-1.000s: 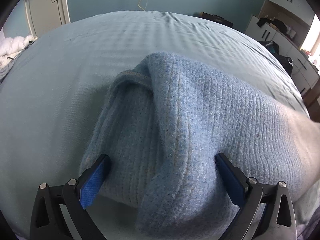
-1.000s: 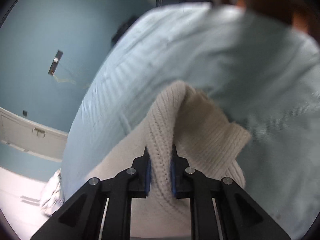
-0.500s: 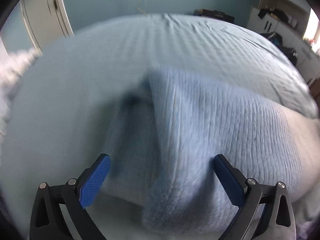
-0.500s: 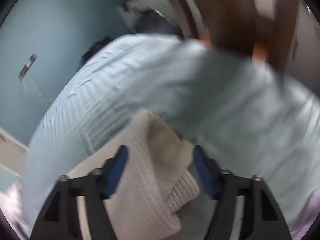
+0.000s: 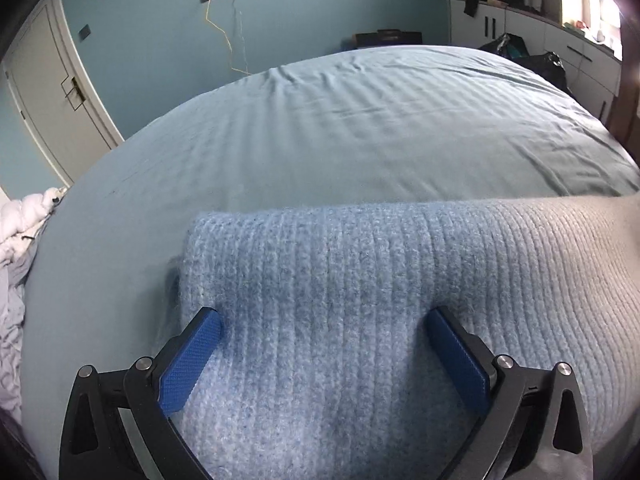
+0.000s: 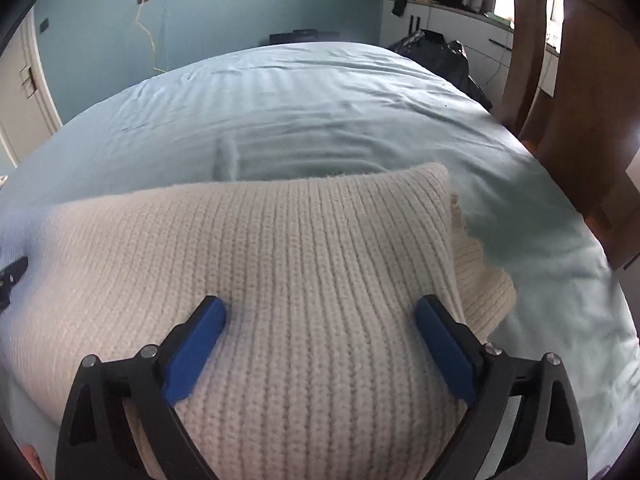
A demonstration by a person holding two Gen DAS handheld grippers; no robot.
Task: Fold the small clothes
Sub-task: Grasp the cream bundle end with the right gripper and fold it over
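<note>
While both grippers stand over it, the garment lies folded on the near part of the bed.
Knit sweater (image 5: 360, 300): ribbed, fuzzy blue at its left end and shading to cream (image 6: 280, 260) at its right end; it lies across the near part of the pale teal bed sheet (image 5: 340, 128) with a smooth folded edge on the far side.
Right corner: in the right wrist view a cream ribbed cuff (image 6: 480, 280) sticks out from under the top layer, just right of the fold.
Left gripper (image 5: 322, 336): jaws spread wide and gripping nothing; the blue pads (image 5: 188, 364) sit on either side of the blue knit, at or just above its surface, and contact cannot be told.
Right gripper (image 6: 320, 320): jaws likewise wide apart and holding nothing, with the cream knit between the pads (image 6: 444, 348).
Change, left: a second ago the blue end showed a bunched lapped fold with a hem edge; now it is one flat, even layer.
Change, right: a second ago the jaws were clamped on a raised ridge of cream knit; half a second ago they were parted, and now the cloth lies flat.
Room: a white door (image 5: 52, 92) at far left, white cabinets (image 5: 540, 36) at far right.
</note>
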